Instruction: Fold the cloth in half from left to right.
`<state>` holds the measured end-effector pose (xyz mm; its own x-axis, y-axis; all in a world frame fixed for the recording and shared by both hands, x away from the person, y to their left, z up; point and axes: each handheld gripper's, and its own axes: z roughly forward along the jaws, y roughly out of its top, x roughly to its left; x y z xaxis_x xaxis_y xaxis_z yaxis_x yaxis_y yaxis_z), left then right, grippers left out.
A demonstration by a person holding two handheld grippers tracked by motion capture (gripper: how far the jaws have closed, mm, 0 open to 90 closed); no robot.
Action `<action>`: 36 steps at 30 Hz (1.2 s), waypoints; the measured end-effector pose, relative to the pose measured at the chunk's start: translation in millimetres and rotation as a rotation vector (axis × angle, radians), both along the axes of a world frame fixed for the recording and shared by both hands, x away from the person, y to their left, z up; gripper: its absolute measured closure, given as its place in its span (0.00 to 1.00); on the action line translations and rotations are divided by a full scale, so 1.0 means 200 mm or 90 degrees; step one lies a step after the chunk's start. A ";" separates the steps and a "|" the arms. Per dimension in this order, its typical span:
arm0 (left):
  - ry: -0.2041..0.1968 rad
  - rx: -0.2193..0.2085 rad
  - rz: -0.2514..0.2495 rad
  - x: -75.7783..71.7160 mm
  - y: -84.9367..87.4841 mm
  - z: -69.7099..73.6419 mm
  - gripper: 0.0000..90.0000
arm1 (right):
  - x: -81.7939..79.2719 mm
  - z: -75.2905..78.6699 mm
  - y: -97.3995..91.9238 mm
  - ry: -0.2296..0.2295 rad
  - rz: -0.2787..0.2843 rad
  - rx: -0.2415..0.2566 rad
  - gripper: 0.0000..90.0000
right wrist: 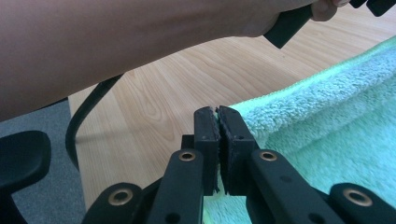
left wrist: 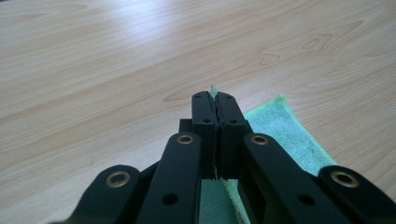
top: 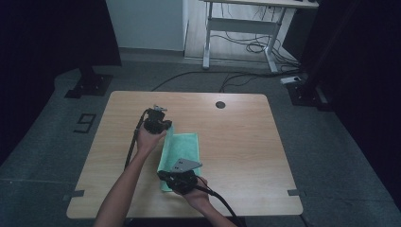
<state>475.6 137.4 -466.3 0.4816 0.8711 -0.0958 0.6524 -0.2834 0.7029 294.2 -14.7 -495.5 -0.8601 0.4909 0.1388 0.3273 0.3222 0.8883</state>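
Green towel [top: 182, 149] on bare wooden table [top: 236, 142], nothing alongside.

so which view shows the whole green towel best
The high view: the green towel lies partly folded on the table. The gripper views show close-ups: left gripper pinching a corner, right gripper pinching an edge.
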 end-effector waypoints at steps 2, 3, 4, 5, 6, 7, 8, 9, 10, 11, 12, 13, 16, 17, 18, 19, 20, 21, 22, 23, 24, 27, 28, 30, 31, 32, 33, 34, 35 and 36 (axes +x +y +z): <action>0.001 0.000 -0.004 0.00 -0.02 -0.01 0.98 | 0.00 -0.01 -0.02 0.002 -0.002 -0.003 0.96; 0.003 0.004 -0.006 0.01 -0.03 -0.02 0.98 | 0.00 -0.01 -0.03 0.004 -0.004 -0.002 0.96; 0.004 0.005 -0.008 0.01 -0.04 -0.02 0.98 | 0.00 -0.02 -0.04 0.004 -0.006 -0.005 0.96; 0.005 0.006 -0.009 0.01 -0.05 -0.03 0.98 | 0.00 -0.02 -0.05 0.005 -0.007 -0.006 0.96; 0.005 0.006 -0.010 0.01 -0.06 -0.04 0.98 | 0.00 -0.03 -0.07 0.007 -0.010 -0.008 0.96; 0.008 0.007 -0.012 0.01 -0.07 -0.04 0.98 | 0.00 -0.04 -0.08 0.007 -0.013 -0.012 0.96; 0.009 0.004 -0.013 0.02 -0.08 -0.05 0.98 | 0.00 -0.05 -0.09 0.008 -0.014 -0.014 0.96; 0.009 0.003 -0.014 0.02 -0.09 -0.06 0.98 | 0.00 -0.06 -0.10 0.010 -0.017 -0.013 0.96; 0.011 0.005 -0.015 0.02 -0.09 -0.06 0.98 | 0.00 -0.06 -0.12 0.012 -0.020 -0.013 0.96; 0.011 0.005 -0.016 0.02 -0.10 -0.07 0.98 | 0.00 -0.07 -0.13 0.014 -0.022 -0.013 0.96; 0.012 0.007 -0.017 0.02 -0.11 -0.07 0.98 | -0.01 -0.07 -0.14 0.016 -0.025 -0.013 0.96; 0.013 0.006 -0.018 0.02 -0.12 -0.08 0.98 | -0.01 -0.08 -0.14 0.015 -0.026 -0.013 0.96; 0.015 0.006 -0.021 0.02 -0.14 -0.09 0.98 | -0.01 -0.08 -0.17 0.018 -0.029 -0.013 0.96; 0.016 0.005 -0.022 0.02 -0.15 -0.09 0.98 | -0.02 -0.09 -0.17 0.018 -0.030 -0.014 0.96; 0.018 0.006 -0.024 0.02 -0.15 -0.10 0.98 | -0.02 -0.09 -0.18 0.018 -0.031 -0.014 0.96; 0.016 0.007 -0.024 0.02 -0.16 -0.10 0.98 | -0.02 -0.10 -0.19 0.018 -0.031 -0.015 0.96; 0.018 0.007 -0.026 0.02 -0.16 -0.11 0.98 | -0.02 -0.10 -0.20 0.019 -0.035 -0.015 0.96; 0.019 0.006 -0.025 0.02 -0.17 -0.11 0.98 | -0.02 -0.11 -0.21 0.021 -0.036 -0.016 0.96; 0.021 0.006 -0.026 0.02 -0.17 -0.12 0.98 | -0.02 -0.12 -0.22 0.023 -0.039 -0.017 0.96; 0.021 0.006 -0.027 0.02 -0.18 -0.12 0.98 | -0.02 -0.12 -0.23 0.025 -0.041 -0.017 0.96; 0.023 0.005 -0.028 0.03 -0.19 -0.13 0.98 | -0.02 -0.13 -0.23 0.026 -0.041 -0.016 0.96; 0.018 0.002 -0.030 0.02 -0.21 -0.13 0.98 | -0.03 -0.14 -0.25 0.030 -0.045 -0.013 0.95; 0.017 0.002 -0.032 0.02 -0.22 -0.14 0.98 | -0.03 -0.14 -0.26 0.030 -0.045 -0.010 0.96; 0.017 0.005 -0.034 0.02 -0.24 -0.14 0.98 | -0.03 -0.15 -0.28 0.033 -0.048 -0.007 0.95; 0.017 0.006 -0.034 0.02 -0.24 -0.15 0.98 | -0.03 -0.15 -0.28 0.035 -0.049 -0.007 0.95; 0.020 0.006 -0.034 0.02 -0.25 -0.16 0.98 | -0.03 -0.16 -0.29 0.035 -0.050 -0.011 0.95; 0.022 0.005 -0.034 0.02 -0.26 -0.16 0.98 | -0.03 -0.16 -0.30 0.034 -0.051 -0.012 0.95; 0.023 0.007 -0.035 0.02 -0.26 -0.17 0.98 | -0.03 -0.16 -0.30 0.037 -0.053 -0.011 0.95; 0.025 0.005 -0.035 0.02 -0.27 -0.18 0.98 | -0.03 -0.16 -0.31 0.038 -0.054 -0.011 0.95; 0.028 0.007 -0.036 0.03 -0.28 -0.18 0.98 | -0.03 -0.17 -0.31 0.038 -0.054 -0.013 0.95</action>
